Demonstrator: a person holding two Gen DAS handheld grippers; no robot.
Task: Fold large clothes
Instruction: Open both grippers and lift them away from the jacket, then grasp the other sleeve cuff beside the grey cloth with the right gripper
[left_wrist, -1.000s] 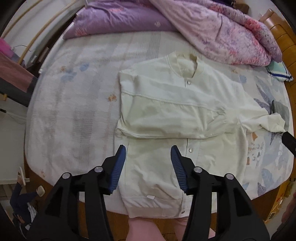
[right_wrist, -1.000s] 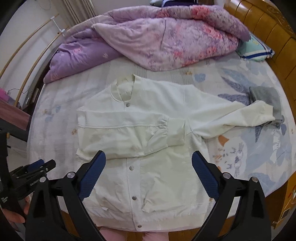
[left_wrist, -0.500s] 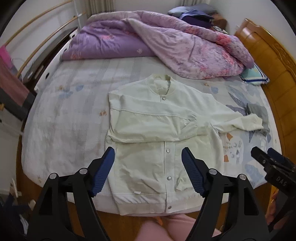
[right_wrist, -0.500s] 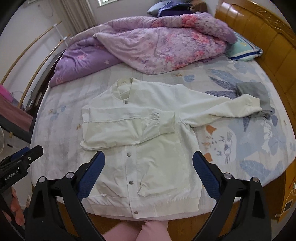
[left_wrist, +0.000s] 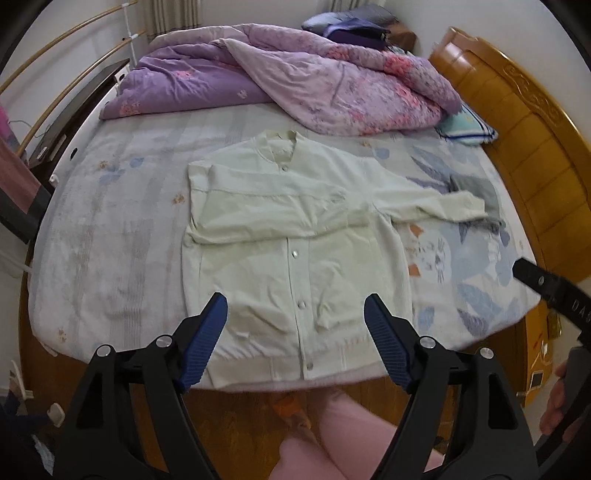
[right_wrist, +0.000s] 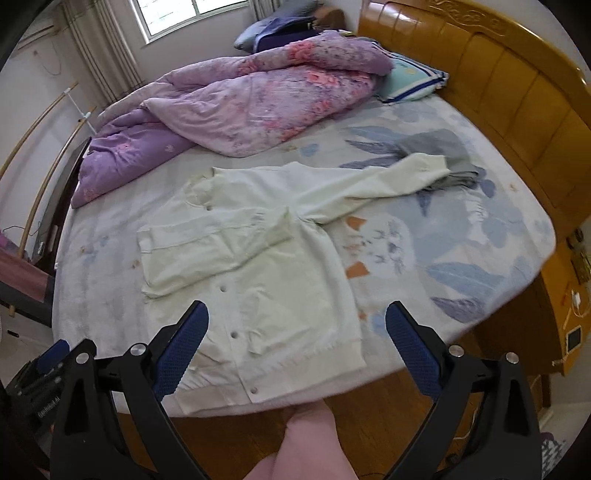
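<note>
The cream jacket (left_wrist: 295, 236) lies flat on the bed (left_wrist: 110, 229), buttoned, collar at 12 o'clock and hem at 6 o'clock along the near bed edge, so its long axis runs straight away from both grippers. One sleeve is folded across the chest; the other sleeve (right_wrist: 391, 181) stretches out toward 2 o'clock in the right wrist view, its cuff resting on a grey cloth (right_wrist: 447, 158).

The left gripper (left_wrist: 295, 317) hangs above the hem with its jaws spread; they have just been opening, and nothing is between them. The right gripper (right_wrist: 295, 325) is likewise spread wide and empty, over the hem's right part. Neither touches the fabric.

The outstretched sleeve looks like the next piece to fold, and it lies on the right gripper's side, so that hand seems the nearer one. Open sheet lies at 3 o'clock of the jacket, room enough to swing the sleeve in. The purple quilt (right_wrist: 240, 107) crowds 12 o'clock, beyond the collar, and the wooden headboard (right_wrist: 509, 96) bounds the far right.
</note>
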